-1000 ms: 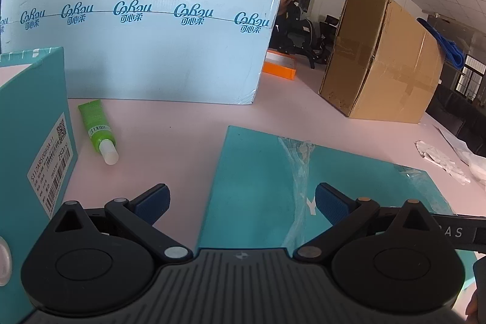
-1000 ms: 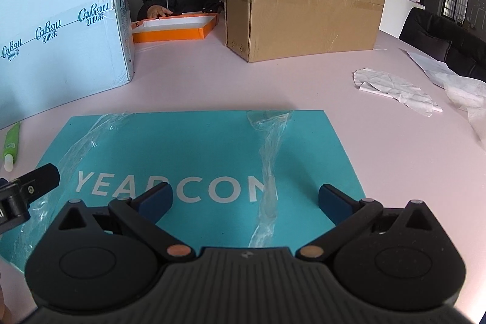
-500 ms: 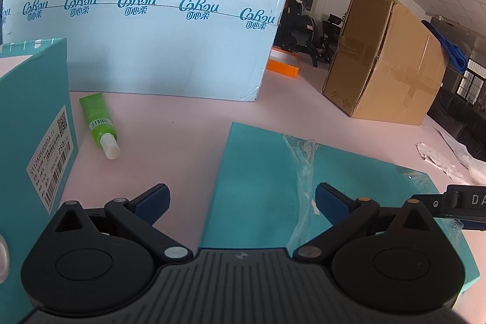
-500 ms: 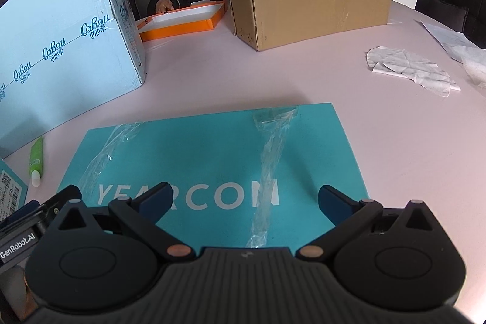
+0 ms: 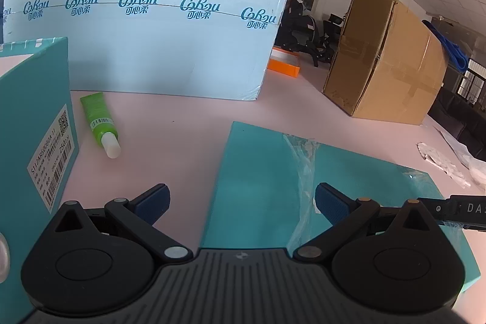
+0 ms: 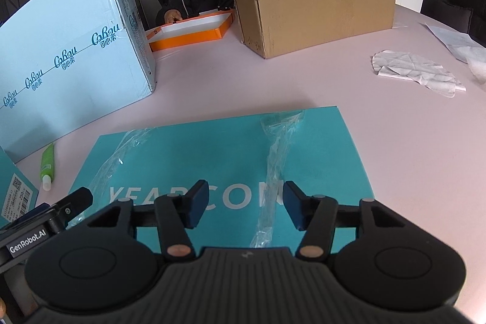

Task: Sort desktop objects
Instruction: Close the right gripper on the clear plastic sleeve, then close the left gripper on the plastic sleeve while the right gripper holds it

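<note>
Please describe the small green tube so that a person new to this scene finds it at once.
Find the big pale blue box at the back of the pink table. Just before it lies the green tube, the only green thing, with a white cap.

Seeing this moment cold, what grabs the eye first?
The flat teal YEARCON lid, streaked with loose clear plastic film, lies under both grippers. A pale blue Cobau carton stands behind, with a green tube lying in front of it. The right gripper has just narrowed, gripping nothing.
</note>
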Demonstrator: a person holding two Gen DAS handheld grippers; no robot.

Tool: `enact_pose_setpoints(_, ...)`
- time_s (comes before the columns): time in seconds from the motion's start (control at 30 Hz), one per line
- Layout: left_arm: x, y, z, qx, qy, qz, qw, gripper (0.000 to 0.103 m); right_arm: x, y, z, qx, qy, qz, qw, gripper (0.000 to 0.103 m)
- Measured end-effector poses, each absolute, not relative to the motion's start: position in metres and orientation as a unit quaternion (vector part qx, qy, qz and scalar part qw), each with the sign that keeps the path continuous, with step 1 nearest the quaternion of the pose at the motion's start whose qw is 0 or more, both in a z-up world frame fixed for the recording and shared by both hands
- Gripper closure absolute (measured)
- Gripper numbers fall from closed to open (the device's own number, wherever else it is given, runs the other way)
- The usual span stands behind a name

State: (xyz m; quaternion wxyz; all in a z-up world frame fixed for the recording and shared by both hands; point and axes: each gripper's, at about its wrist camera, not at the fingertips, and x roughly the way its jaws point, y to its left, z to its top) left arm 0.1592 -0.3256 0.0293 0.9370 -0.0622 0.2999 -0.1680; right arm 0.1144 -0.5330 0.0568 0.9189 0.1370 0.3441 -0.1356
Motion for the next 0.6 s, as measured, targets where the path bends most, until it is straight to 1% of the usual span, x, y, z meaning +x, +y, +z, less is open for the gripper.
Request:
enact_pose_setpoints(0.03, 0.159, -0.326, 0.029, -0.062, 0.3, -0.168, 0.937, 0.001, 0.113, -0.533, 0.057, 0.136, 0.338, -0.137, 0.921, 0.064)
enact_pose_setpoints(0.07, 0.159, -0.326, 0.029, -0.061, 0.3, -0.168, 0.937, 0.001, 0.112, -0.534, 0.056, 0.139, 0.333, -0.135, 0.923, 0.066)
enact_pose_setpoints(0.1, 0.159, -0.326, 0.029, -0.061, 0.299, -0.168, 0.937, 0.001, 0.111, -0.535, 0.055, 0.147, 0.33, -0.13, 0.923, 0.07)
enact_pose_setpoints(0.13, 0.159, -0.327, 0.029, -0.06, 0.299, -0.168, 0.937, 0.001, 0.11, -0.538, 0.053, 0.156, 0.326, -0.126, 0.924, 0.078)
enact_pose_setpoints(0.2, 0.158, -0.327, 0.029, -0.059, 0.298, -0.168, 0.938, 0.001, 0.106, -0.545, 0.051, 0.178, 0.315, -0.122, 0.924, 0.085)
enact_pose_setpoints(0.33, 0.158, -0.328, 0.028, -0.056, 0.298, -0.167, 0.938, 0.001, 0.098, -0.556, 0.045, 0.216, 0.29, -0.109, 0.926, 0.087)
enact_pose_setpoints(0.6, 0.157, -0.332, 0.026, -0.044, 0.296, -0.166, 0.94, 0.001, 0.093, -0.556, 0.042, 0.233, 0.265, -0.098, 0.931, 0.088)
